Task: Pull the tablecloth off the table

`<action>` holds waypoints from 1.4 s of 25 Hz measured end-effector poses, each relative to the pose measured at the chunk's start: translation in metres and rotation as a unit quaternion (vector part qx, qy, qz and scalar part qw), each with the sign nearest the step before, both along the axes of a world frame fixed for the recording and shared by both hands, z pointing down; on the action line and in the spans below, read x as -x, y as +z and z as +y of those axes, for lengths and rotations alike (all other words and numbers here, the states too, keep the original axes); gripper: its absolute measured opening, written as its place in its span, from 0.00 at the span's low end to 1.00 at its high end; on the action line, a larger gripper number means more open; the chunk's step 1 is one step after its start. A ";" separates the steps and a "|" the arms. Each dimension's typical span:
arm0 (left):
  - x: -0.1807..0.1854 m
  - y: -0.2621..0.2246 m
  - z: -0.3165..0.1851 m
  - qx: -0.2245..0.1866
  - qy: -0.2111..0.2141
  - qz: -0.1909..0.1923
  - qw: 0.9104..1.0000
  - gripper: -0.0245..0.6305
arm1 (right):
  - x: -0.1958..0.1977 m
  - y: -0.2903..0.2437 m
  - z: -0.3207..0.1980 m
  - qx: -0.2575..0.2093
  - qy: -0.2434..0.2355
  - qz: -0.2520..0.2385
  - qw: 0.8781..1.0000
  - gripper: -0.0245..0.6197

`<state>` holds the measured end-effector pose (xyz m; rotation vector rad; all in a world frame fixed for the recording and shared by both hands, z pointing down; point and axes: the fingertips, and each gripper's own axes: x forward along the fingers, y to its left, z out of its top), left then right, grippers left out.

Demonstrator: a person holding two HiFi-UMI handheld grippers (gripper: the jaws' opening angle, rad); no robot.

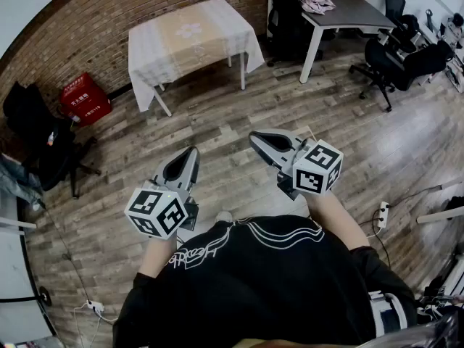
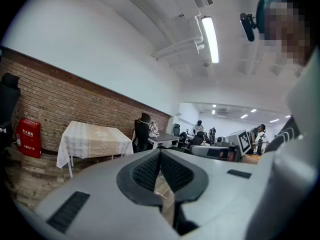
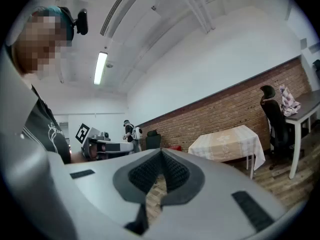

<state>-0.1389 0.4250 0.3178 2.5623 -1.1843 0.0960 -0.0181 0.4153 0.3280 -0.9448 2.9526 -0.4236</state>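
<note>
A white and beige checked tablecloth covers a small table by the brick wall, far ahead of me across the wooden floor. It also shows as the tablecloth at left in the left gripper view and the tablecloth at right in the right gripper view. My left gripper is held in front of my chest, shut and empty. To its right my right gripper is also shut with nothing in it. Both are well short of the table.
A red box sits on the floor left of the table. A black office chair stands at far left. A grey desk and more black chairs stand at right. A power strip and cables lie near my right side.
</note>
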 end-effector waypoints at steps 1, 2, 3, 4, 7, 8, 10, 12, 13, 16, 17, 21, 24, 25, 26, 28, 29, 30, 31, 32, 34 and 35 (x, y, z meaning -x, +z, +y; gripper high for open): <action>-0.001 -0.001 -0.001 -0.001 0.000 0.001 1.000 0.04 | -0.001 0.000 -0.001 0.000 0.000 0.000 1.000 0.03; -0.003 -0.002 -0.003 -0.002 0.000 0.001 1.000 0.04 | -0.002 -0.001 -0.002 0.000 0.000 0.000 1.000 0.03; -0.004 -0.002 -0.004 -0.003 0.000 0.002 1.000 0.04 | -0.004 -0.001 -0.004 0.000 0.000 0.000 1.000 0.03; -0.006 -0.003 -0.005 -0.004 0.000 0.003 1.000 0.04 | -0.005 -0.001 -0.005 0.000 0.000 -0.001 1.000 0.03; -0.010 -0.003 -0.007 -0.005 0.003 0.005 1.000 0.04 | -0.009 0.000 -0.008 0.000 0.003 -0.003 1.000 0.03; -0.010 -0.003 -0.007 -0.006 0.004 0.006 1.000 0.04 | -0.010 0.000 -0.009 0.000 0.004 -0.003 1.000 0.03; -0.011 -0.002 -0.008 -0.006 0.005 0.005 1.000 0.04 | -0.013 0.003 -0.010 0.002 0.007 -0.003 1.000 0.03; -0.012 0.001 -0.009 -0.004 0.005 0.004 1.000 0.04 | -0.016 0.006 -0.013 0.006 0.011 -0.003 1.000 0.03; -0.012 0.002 -0.010 -0.003 0.004 0.005 1.000 0.04 | -0.017 0.008 -0.014 0.008 0.012 -0.003 1.000 0.03; -0.010 0.007 -0.016 0.001 0.003 0.011 1.000 0.04 | -0.018 0.016 -0.020 0.017 0.013 0.000 1.000 0.03; -0.009 0.009 -0.019 0.003 0.002 0.014 1.000 0.04 | -0.018 0.018 -0.023 0.020 0.013 -0.001 1.000 0.03; 0.000 0.019 -0.039 0.008 -0.002 0.018 1.000 0.05 | -0.016 0.026 -0.043 0.024 0.014 -0.004 1.000 0.03; 0.007 0.026 -0.060 0.011 -0.007 0.020 1.000 0.05 | -0.013 0.031 -0.064 0.026 0.016 -0.005 1.000 0.03; 0.009 0.029 -0.068 0.011 -0.009 0.020 1.000 0.05 | -0.013 0.033 -0.073 0.026 0.016 -0.006 1.000 0.03; 0.012 0.031 -0.078 0.012 -0.011 0.021 1.000 0.05 | -0.012 0.035 -0.082 0.027 0.017 -0.007 0.999 0.03; 0.017 0.037 -0.099 0.015 -0.013 0.024 1.000 0.05 | -0.011 0.040 -0.102 0.031 0.020 -0.006 0.999 0.03; 0.020 0.040 -0.111 0.019 -0.014 0.026 0.999 0.05 | -0.010 0.043 -0.114 0.034 0.022 -0.006 0.999 0.03; 0.023 0.043 -0.124 0.022 -0.014 0.028 0.999 0.05 | -0.008 0.046 -0.126 0.038 0.023 -0.006 0.999 0.03; 0.025 0.046 -0.139 0.026 -0.014 0.030 0.999 0.05 | -0.007 0.048 -0.139 0.042 0.025 -0.005 0.999 0.03; 0.028 0.048 -0.154 0.029 -0.014 0.031 0.999 0.05 | -0.005 0.051 -0.154 0.047 0.026 -0.005 0.999 0.03; 0.034 0.054 -0.189 0.036 -0.013 0.031 0.999 0.05 | -0.002 0.054 -0.187 0.054 0.030 -0.005 0.998 0.03; 0.038 0.057 -0.207 0.041 -0.014 0.031 0.999 0.05 | -0.001 0.055 -0.205 0.058 0.032 -0.005 0.998 0.03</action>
